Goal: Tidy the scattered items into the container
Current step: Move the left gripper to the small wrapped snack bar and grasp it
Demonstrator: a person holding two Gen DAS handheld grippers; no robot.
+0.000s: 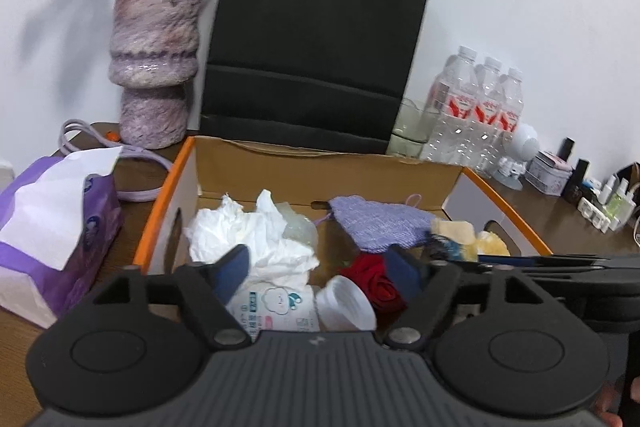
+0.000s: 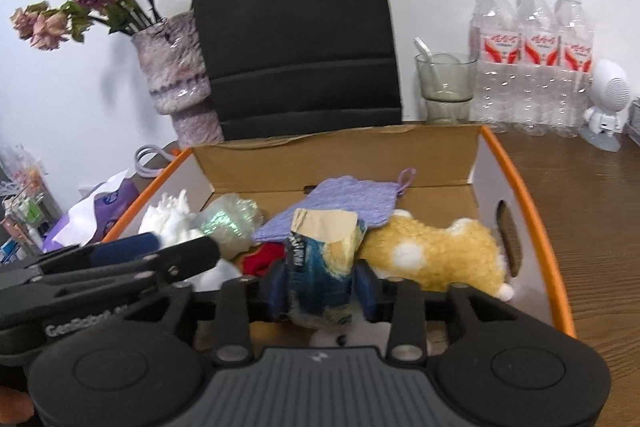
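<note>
Directly ahead in both wrist views, an open cardboard box [image 1: 452,183] with orange-edged white sides is seen on a brown wooden table [image 2: 592,187], and both grippers are held over its near edge.

In the left wrist view, the left gripper [image 1: 320,269] is shown with its blue-padded fingers spread wide apart; nothing is pressed between them. Between and below the fingers, inside the box, a white paper cup [image 1: 346,303] lies on its side, with a white printed packet [image 1: 276,311] at its 9 o'clock and a red cloth [image 1: 376,279] at its 1 o'clock. Crumpled white tissue [image 1: 248,231] fills the box's left part, at about 11 o'clock from the cup. A lilac knitted cloth [image 1: 380,223] is draped toward the back, at 1 o'clock.

In the right wrist view, the right gripper [image 2: 320,291] is shown partly open, with a blue and yellow packet [image 2: 320,267] standing between its fingers; whether the pads still press on it cannot be told. A yellow plush toy [image 2: 436,251] lies in the box at 3 o'clock from the packet, touching it.

Outside the box, a purple tissue pack [image 1: 60,231] sits at 9 o'clock. A mottled purple vase [image 1: 156,59] of dried roses stands at 11 o'clock, a black paper bag [image 1: 316,43] at 12 o'clock just behind the box, and three clear water bottles [image 2: 532,55] at 2 o'clock beside a grey glass [image 2: 444,83].
</note>
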